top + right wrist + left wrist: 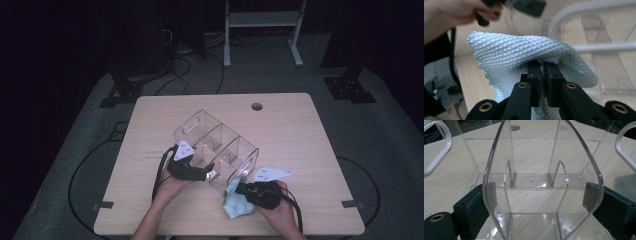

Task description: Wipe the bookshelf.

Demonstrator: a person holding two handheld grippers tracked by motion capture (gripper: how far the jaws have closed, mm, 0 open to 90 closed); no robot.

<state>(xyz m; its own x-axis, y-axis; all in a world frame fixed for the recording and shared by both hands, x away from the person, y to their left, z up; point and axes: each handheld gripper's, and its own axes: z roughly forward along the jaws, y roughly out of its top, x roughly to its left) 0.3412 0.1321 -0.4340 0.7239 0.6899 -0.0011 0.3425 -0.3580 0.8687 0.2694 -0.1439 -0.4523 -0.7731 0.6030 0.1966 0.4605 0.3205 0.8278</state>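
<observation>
Pale wooden table at frame centre, with a round hole near its far edge; bearing a clear plastic organizer and a light-blue cloth at lower centre.

A dim lab or recording studio: a lone wooden tabletop on grey carpet, black stand bases at upper left and right, loose cables and a white metal rack at top centre.

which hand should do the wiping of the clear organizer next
Right. The right tool is shut on the light blue cloth, right beside the clear organizer. The left tool already braces the organizer's end wall, so it is better kept holding it steady.
</observation>
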